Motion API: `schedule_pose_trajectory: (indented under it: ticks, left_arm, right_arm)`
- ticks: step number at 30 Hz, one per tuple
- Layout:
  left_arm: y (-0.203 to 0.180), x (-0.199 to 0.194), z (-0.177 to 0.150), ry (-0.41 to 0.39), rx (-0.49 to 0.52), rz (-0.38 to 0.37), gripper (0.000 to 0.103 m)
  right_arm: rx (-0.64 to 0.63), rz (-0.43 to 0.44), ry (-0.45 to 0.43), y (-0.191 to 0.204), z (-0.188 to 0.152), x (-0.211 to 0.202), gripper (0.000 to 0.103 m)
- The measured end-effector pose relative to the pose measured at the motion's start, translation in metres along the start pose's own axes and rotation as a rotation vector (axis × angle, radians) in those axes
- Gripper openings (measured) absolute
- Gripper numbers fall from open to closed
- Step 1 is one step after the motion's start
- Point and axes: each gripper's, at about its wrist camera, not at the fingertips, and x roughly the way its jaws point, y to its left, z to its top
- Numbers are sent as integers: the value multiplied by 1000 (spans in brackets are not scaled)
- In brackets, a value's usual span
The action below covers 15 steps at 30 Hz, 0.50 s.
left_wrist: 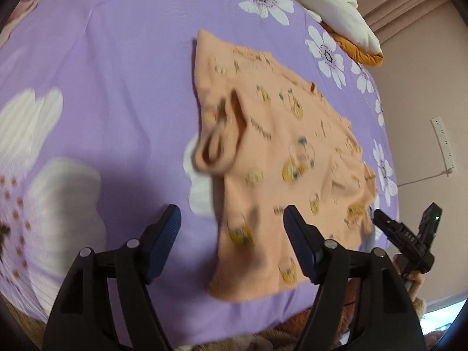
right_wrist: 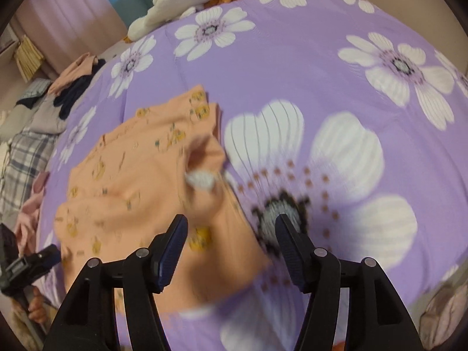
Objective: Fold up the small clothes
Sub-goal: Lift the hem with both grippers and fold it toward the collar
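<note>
A small peach shirt with yellow cartoon prints (left_wrist: 280, 158) lies spread on the purple flowered bedsheet (left_wrist: 117, 73). One sleeve is folded in over the body, its cuff (left_wrist: 215, 146) facing me. My left gripper (left_wrist: 231, 228) is open and empty above the shirt's near hem. My right gripper (right_wrist: 231, 239) is open and empty above the shirt's near edge (right_wrist: 140, 193). The right gripper also shows at the shirt's right edge in the left wrist view (left_wrist: 409, 234). The left gripper shows at the lower left of the right wrist view (right_wrist: 26, 263).
A white and orange plush toy (left_wrist: 345, 20) lies at the far edge of the bed. A pile of other clothes (right_wrist: 73, 84) and a plaid cloth (right_wrist: 23, 158) lie at the bed's left side. A pink wall (left_wrist: 424, 73) stands to the right.
</note>
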Motion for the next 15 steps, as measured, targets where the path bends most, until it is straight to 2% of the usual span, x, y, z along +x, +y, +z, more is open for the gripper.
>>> schedule_pose_trajectory:
  ticks: [2, 5, 8, 10, 11, 12, 13, 15]
  left_arm:
    - [-1, 6, -8, 26, -11, -53, 71]
    - [-6, 15, -13, 35, -28, -71, 70]
    - [-12, 22, -18, 55, -21, -103, 51]
    - [-15, 28, -20, 79, -24, -88, 28]
    - [-16, 29, -21, 79, -17, -67, 22]
    - [-16, 28, -21, 78, -12, -56, 11]
    - [-15, 28, -21, 92, -20, -69, 6]
    - [-15, 26, -24, 112, -37, -88, 7]
  right_arm:
    - [5, 10, 0, -2, -4, 0, 62]
    - [53, 57, 14, -10, -9, 8, 62]
    - [26, 82, 13, -1, -11, 14, 58]
    - [-16, 85, 21, 8, -14, 20, 35]
    - [-32, 93, 26, 12, -16, 22, 27]
    - [-47, 103, 31, 16, -17, 24, 13]
    - [-50, 106, 29, 19, -18, 23, 11]
    - [-48, 119, 13, 22, -19, 18, 10]
